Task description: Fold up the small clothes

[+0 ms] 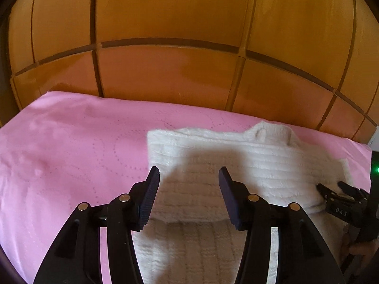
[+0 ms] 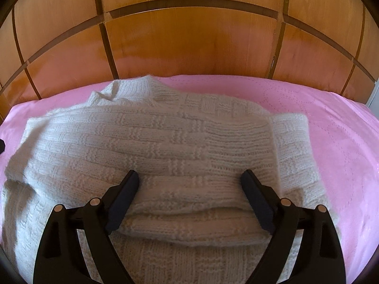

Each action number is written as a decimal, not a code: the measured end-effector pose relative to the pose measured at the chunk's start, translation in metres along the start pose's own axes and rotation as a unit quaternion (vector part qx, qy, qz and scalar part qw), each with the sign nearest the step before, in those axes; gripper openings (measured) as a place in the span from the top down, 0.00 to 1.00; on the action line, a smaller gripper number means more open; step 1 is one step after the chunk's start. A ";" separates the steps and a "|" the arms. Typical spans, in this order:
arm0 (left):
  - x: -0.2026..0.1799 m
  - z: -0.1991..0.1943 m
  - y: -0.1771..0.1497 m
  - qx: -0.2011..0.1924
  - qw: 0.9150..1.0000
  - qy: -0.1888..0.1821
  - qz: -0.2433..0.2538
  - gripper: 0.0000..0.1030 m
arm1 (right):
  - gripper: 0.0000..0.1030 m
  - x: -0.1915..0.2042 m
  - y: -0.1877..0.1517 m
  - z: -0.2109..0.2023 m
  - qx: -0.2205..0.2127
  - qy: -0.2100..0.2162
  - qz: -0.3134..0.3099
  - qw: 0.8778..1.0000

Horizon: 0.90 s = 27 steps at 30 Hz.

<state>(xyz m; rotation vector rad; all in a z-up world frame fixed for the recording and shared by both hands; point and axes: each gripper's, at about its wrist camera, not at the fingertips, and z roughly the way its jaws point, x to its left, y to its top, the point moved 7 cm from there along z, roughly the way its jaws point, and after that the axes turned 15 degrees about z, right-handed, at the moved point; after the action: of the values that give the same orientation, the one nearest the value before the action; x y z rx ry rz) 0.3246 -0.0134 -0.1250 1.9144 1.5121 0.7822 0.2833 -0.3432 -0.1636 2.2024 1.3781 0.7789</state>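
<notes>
A white knitted sweater (image 1: 236, 161) lies on a pink bedspread (image 1: 71, 142), its collar toward the wooden panels. In the right wrist view the sweater (image 2: 151, 132) has one part folded over its body, and the folded edge runs across the front. My left gripper (image 1: 188, 177) hovers above the sweater's left part, jaws apart with nothing between them. My right gripper (image 2: 190, 175) is open wide and straddles the folded layer near its edge, without pinching it. The right gripper (image 1: 341, 189) also shows at the right edge of the left wrist view, low on the sweater.
Orange-brown wooden panels (image 2: 189, 42) stand right behind the bed. Bare pink bedspread (image 2: 331, 130) stretches to the right of the sweater, and more lies to its left in the left wrist view. A hand (image 1: 362, 248) holds the right gripper.
</notes>
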 end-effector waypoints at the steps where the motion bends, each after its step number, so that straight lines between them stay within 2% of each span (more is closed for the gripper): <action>1: -0.008 0.005 0.000 0.003 1.000 -0.005 0.005 0.50 | 0.13 0.000 0.000 0.001 0.000 0.000 0.000 1.000; 5: -0.016 0.017 -0.007 0.017 1.000 -0.010 0.014 0.50 | 0.13 0.000 0.000 0.000 -0.001 0.000 0.001 1.000; 10: -0.018 0.037 -0.021 0.048 0.999 0.003 0.023 0.50 | 0.12 0.000 0.000 0.001 -0.001 0.000 0.002 1.000; 14: -0.011 0.052 -0.032 0.072 0.997 -0.009 -0.005 0.45 | 0.12 0.000 0.001 0.002 0.000 -0.002 -0.001 1.000; 19: -0.011 0.029 -0.039 0.068 0.998 0.003 -0.005 0.45 | 0.11 0.000 0.001 0.001 0.001 -0.003 -0.001 1.000; 21: -0.008 0.017 -0.046 0.072 0.997 0.004 -0.010 0.45 | 0.06 -0.001 0.002 -0.001 0.003 -0.005 0.000 1.000; 23: -0.004 -0.001 -0.059 0.081 0.997 0.003 -0.019 0.45 | 0.02 -0.002 0.002 -0.013 0.006 -0.001 0.003 1.000; 27: 0.004 -0.038 -0.089 0.078 0.997 -0.001 -0.015 0.45 | 0.02 -0.021 -0.007 -0.044 0.004 0.002 0.021 1.000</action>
<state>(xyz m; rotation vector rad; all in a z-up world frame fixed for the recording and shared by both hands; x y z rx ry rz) 0.2399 0.0105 -0.1654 1.9979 1.6401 0.6668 0.2426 -0.3570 -0.1401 2.2436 1.3433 0.7929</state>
